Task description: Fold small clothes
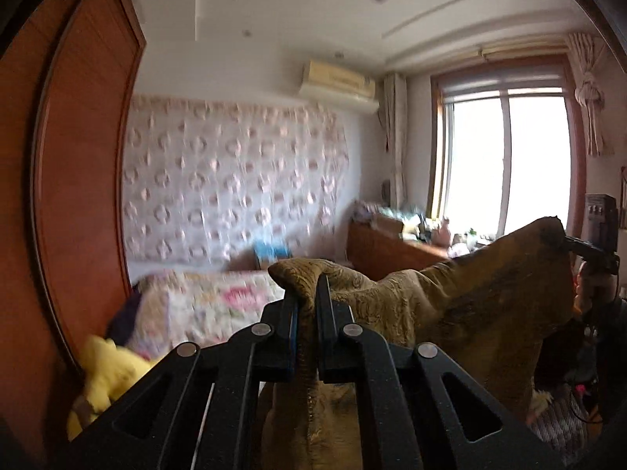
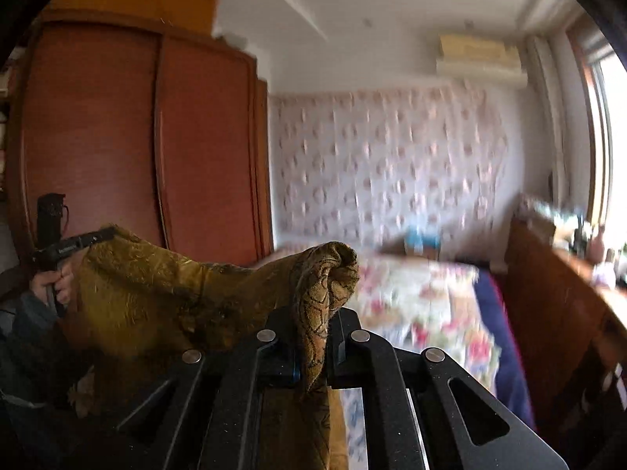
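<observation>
A mustard-brown patterned garment [image 1: 462, 305] hangs spread in the air between my two grippers. My left gripper [image 1: 307, 293] is shut on one top corner, which bunches above its fingertips. My right gripper [image 2: 321, 313] is shut on the other top corner, and its folded edge [image 2: 329, 274] pokes up between the fingers. In the left wrist view the right gripper [image 1: 584, 250] shows at the far right pinching the cloth. In the right wrist view the left gripper [image 2: 94, 239] shows at the far left on the garment [image 2: 156, 286].
A bed with a floral quilt [image 1: 219, 301] lies ahead, also in the right wrist view [image 2: 423, 305]. A wooden wardrobe [image 2: 137, 149] stands left. A yellow plush toy [image 1: 106, 376] lies low left. A wooden dresser [image 1: 392, 246] with clutter stands under the window [image 1: 505, 160].
</observation>
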`<state>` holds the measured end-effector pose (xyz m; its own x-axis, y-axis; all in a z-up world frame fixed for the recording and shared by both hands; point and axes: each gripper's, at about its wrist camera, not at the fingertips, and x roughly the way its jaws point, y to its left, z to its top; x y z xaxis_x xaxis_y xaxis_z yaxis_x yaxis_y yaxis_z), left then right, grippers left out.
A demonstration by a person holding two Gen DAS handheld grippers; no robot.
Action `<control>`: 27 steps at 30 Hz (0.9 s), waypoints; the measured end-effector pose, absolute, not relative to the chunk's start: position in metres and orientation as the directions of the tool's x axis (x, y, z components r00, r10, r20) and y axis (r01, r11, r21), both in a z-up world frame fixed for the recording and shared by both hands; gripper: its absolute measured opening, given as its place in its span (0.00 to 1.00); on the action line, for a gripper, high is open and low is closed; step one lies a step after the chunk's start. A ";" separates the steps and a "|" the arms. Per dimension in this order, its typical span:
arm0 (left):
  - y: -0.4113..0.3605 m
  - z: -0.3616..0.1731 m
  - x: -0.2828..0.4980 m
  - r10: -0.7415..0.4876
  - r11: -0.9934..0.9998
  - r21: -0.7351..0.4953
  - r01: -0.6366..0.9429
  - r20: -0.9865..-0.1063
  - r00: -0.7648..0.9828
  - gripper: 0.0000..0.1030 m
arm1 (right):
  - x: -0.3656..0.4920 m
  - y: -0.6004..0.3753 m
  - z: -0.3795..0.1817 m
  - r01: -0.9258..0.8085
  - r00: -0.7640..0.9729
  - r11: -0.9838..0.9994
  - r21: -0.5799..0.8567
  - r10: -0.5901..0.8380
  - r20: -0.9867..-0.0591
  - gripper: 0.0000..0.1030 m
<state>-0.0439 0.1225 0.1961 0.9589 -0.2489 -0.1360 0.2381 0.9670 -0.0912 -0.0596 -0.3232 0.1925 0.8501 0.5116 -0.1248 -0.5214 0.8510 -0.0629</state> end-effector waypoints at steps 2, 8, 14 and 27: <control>0.128 0.211 -0.049 -0.236 0.970 -0.080 0.229 -0.104 0.966 0.07 | -0.069 -0.321 0.214 -0.501 0.864 0.860 -0.096 0.492 -0.109 0.07; 0.132 0.252 -0.064 -0.204 0.978 -0.036 0.204 -0.014 0.979 0.07 | -0.090 -0.316 0.268 -0.459 0.887 0.874 -0.159 0.461 -0.026 0.07; 0.137 0.258 -0.041 -0.182 0.983 -0.021 0.182 -0.014 0.983 0.07 | -0.093 -0.314 0.295 -0.412 0.908 0.891 -0.191 0.418 -0.007 0.07; 0.139 0.105 0.169 -0.137 0.990 -0.082 0.115 -0.352 0.926 0.07 | 0.096 -0.229 0.178 -0.357 0.892 0.901 -0.246 0.251 -0.375 0.07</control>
<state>0.1687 0.1387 0.1049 0.9261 -0.1366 -0.3517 0.1150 0.9900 -0.0817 0.0961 -0.2289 0.1778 0.8922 0.2511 -0.3754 -0.3572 0.9009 -0.2464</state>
